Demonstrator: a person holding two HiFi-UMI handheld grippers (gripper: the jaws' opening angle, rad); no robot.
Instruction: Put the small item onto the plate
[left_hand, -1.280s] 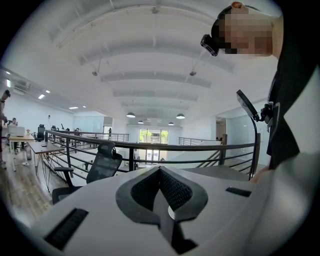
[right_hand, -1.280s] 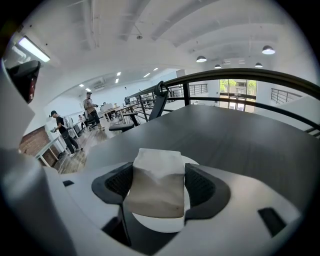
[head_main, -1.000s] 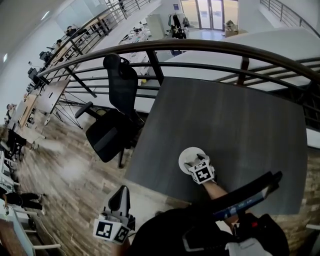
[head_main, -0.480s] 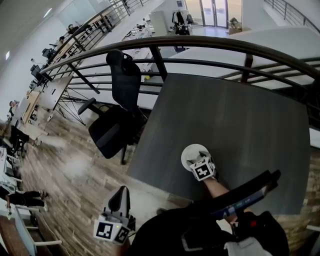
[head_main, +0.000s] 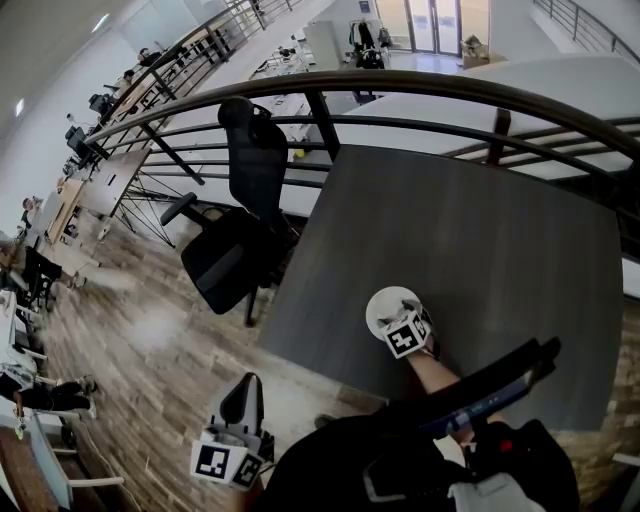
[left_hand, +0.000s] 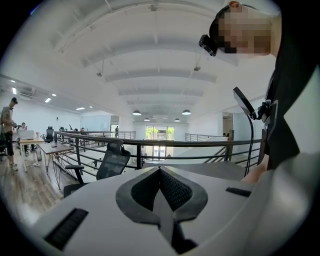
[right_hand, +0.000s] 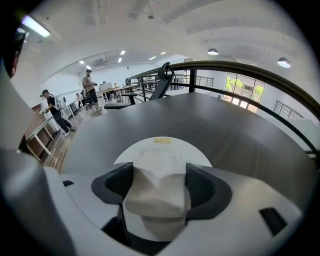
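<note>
Small item (right_hand: 157, 192) in right tool (right_hand: 159, 176)

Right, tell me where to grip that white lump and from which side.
Take the white lump across its middle, pads on its two opposite flanks, as the right gripper does now. Come steeply from above the plate: the flanks look flatter than its creased, uneven front, so they likely give firmer contact.

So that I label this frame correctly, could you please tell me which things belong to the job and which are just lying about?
Job: right gripper, shut on white lump; white plate beneath it.
Just about: left gripper, shut and empty; office chair; railing; dark table.
</note>
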